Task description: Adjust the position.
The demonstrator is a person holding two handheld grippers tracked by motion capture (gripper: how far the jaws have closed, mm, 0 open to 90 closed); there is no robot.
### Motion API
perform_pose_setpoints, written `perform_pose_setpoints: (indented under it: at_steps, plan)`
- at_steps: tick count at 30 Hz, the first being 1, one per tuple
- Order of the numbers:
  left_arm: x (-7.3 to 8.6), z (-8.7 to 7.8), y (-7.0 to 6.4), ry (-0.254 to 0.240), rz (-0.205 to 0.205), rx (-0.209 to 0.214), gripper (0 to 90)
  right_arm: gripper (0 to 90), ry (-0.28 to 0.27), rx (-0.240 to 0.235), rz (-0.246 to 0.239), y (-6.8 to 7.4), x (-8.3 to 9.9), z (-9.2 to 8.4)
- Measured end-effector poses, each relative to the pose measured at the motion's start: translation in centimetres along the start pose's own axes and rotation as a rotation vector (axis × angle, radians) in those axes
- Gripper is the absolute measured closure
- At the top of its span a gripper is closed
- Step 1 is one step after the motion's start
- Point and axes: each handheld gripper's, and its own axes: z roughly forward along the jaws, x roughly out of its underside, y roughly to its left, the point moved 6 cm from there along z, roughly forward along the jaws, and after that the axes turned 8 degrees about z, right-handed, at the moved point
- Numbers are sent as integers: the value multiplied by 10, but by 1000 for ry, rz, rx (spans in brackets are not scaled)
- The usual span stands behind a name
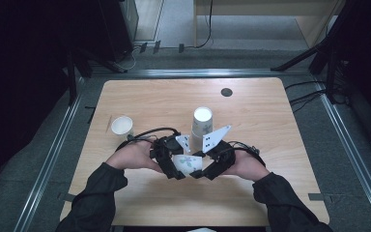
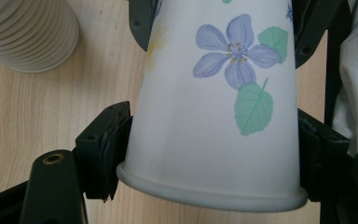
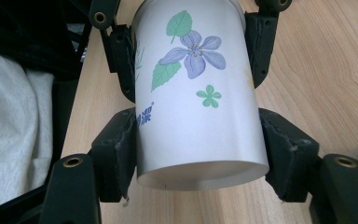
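Note:
A white paper cup point(image 1: 187, 163) printed with purple flowers and green leaves lies on its side just above the table, between my two hands near the front middle. My left gripper point(image 1: 174, 169) is shut on it near the rim; in the left gripper view its pads point(image 2: 105, 149) press both sides of the cup point(image 2: 214, 116). My right gripper point(image 1: 205, 169) is shut on the base end; in the right gripper view the cup point(image 3: 196, 116) sits tight between the pads point(image 3: 116, 154). The two grippers face each other.
A tall stack of paper cups point(image 1: 202, 123) stands just behind the hands, its ribbed side point(image 2: 28, 32) close by. A single white cup point(image 1: 121, 125) stands to the left. A small black disc point(image 1: 226, 92) lies near the wooden table's point(image 1: 270, 145) far edge.

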Motion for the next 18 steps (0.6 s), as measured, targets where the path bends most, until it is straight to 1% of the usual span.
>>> perform_pose_setpoints:
  at_steps: [5,7,8,12,13,14,17,18]
  plan:
    - [0,-1,0,-18,3,-3,222,350,-6,1,-12,0,-1,0]
    - [0,-3,0,-37,1,-11,153,349,-9,4,-19,-1,-1,-1]
    - [0,-4,1,-45,-3,-22,124,349,-12,5,-17,-1,-1,-2]
    - [3,-11,2,-94,-24,-31,104,349,-19,10,-10,-2,-1,-6]
    - [4,-12,3,-100,-21,-35,104,348,-24,13,-9,-2,-1,-7]
    - [5,-14,3,-117,-30,-34,103,348,-30,11,-11,-2,-1,-8]
    - [6,-17,4,-145,-39,-38,98,348,-41,11,-6,-3,-1,-12]
    - [7,-18,3,-164,-46,-38,90,348,-47,13,-1,-4,-2,-14]
